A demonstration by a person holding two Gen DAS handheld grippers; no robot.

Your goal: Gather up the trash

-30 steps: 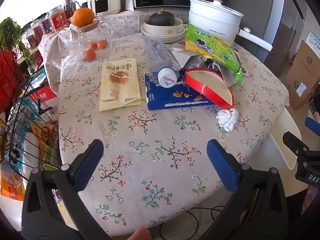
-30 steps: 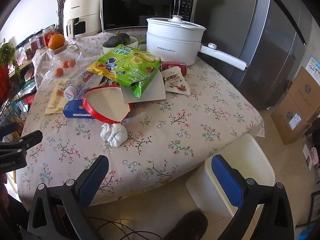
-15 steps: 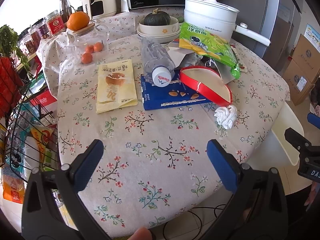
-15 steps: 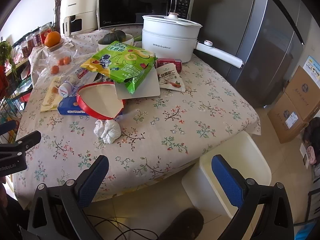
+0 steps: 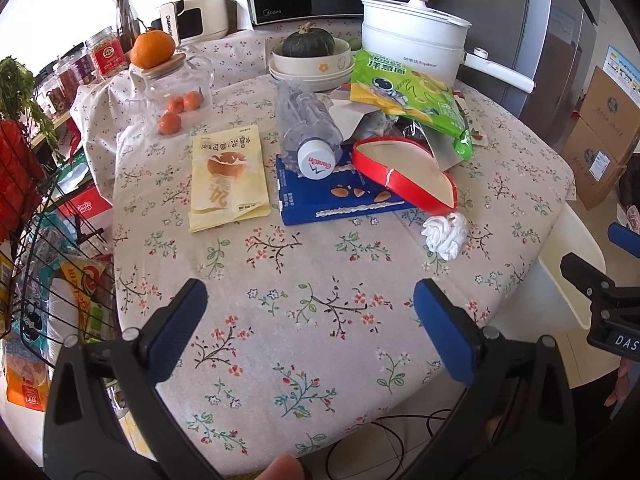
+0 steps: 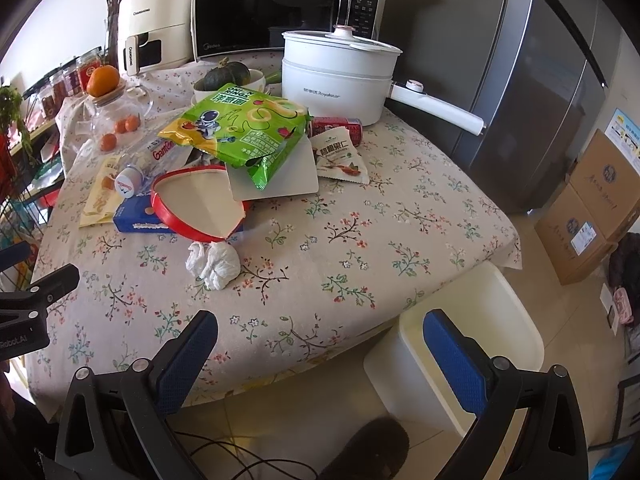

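Floral-clothed bench (image 5: 280, 300) is strewn with wrappers and a crumpled tissue (image 6: 214, 262); left tongs (image 5: 310, 312) and right tongs (image 6: 320, 338) are held wide open, empty.

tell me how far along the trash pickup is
Nothing looks done: the white plastic bin beside the table looks empty. Nothing is in hand; left gripper and right gripper are both open. Left: crumpled white tissue, green snack bag, clear plastic bottle, blue box.

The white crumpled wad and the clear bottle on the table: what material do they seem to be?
The white crumpled wad looks like soft matte tissue paper, judging by its loose folds. The clear bottle with a white cap seems thin glossy plastic: see-through, ribbed, dented.
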